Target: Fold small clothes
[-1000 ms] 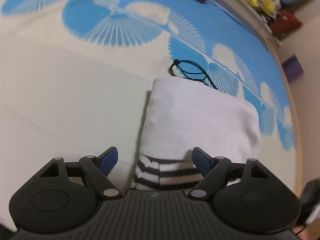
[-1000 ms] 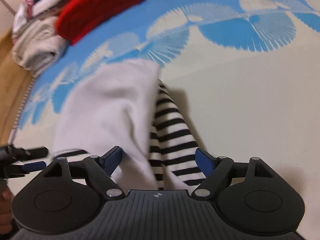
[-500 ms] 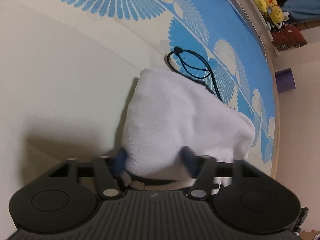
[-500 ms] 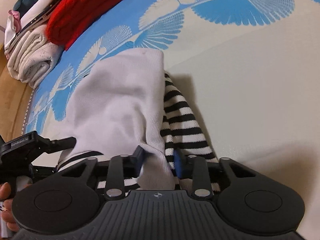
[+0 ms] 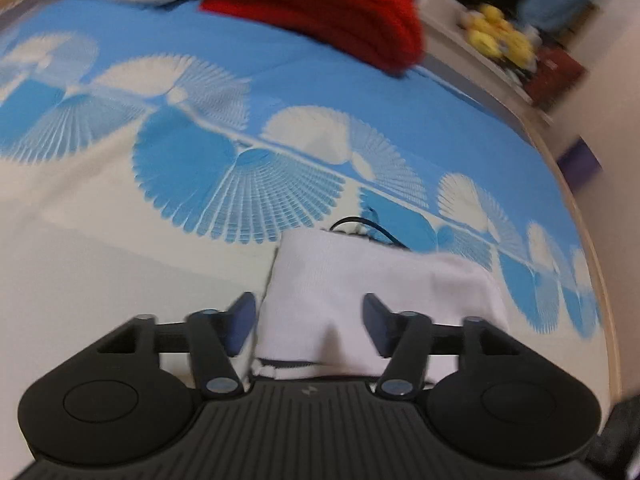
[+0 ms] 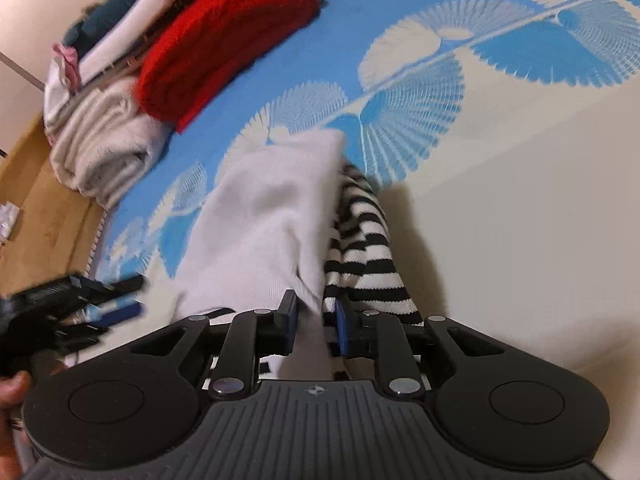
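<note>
The right hand-held gripper [image 6: 313, 322] is pinching the near edge of the white garment [image 6: 268, 224], which is lying on the blue-and-cream patterned bedspread [image 6: 500, 200] over a black-and-white striped piece [image 6: 366, 248]. The left hand-held gripper [image 5: 308, 322] is standing released, its fingers straddling the same white cloth without gripping it. To fold cleanly, I judge both should be pinching matching corners and carrying the edge over evenly, keeping the striped layer flat underneath.

The left gripper [image 5: 308, 322] hung low with its blue-padded jaws spread wide, nothing pinched between them. The right gripper [image 6: 313, 322] had its jaws drawn close together, clamped on the garment's [image 6: 272, 220] near edge. In the right wrist view, the left gripper appeared blurred at far left.
</note>
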